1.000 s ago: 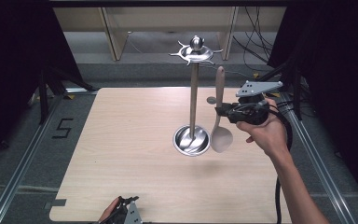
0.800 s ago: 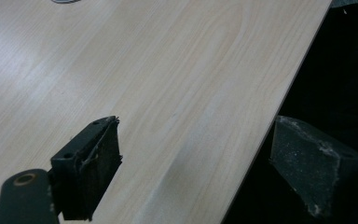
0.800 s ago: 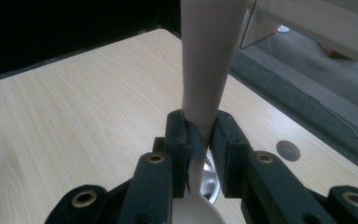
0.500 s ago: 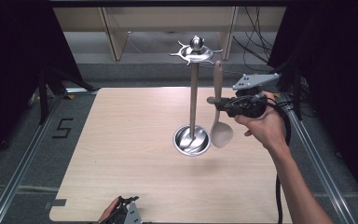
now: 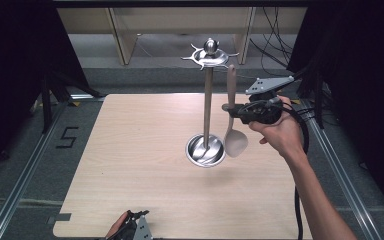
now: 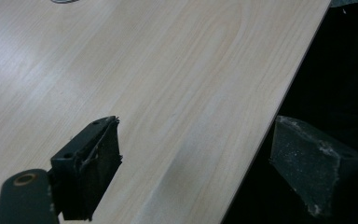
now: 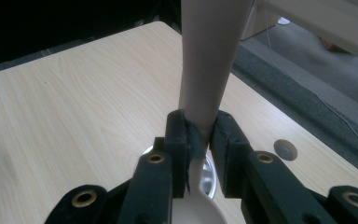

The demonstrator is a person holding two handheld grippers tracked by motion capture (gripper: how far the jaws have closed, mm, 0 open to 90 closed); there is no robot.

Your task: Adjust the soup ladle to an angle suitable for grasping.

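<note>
The round shiny steel dish (image 5: 206,150) at the foot of the tall metal utensil stand (image 5: 208,100) holds nothing but the pole. The high view shows the stand's hooked top; the right gripper view shows the pads pinching. The right gripper (image 5: 228,108) clamps the beige long-handled spoon (image 5: 235,142) mid-handle, upright, bowl down, just beside the pole. The left gripper (image 6: 193,158) gapes over the light wooden table (image 5: 130,150) edge.
</note>
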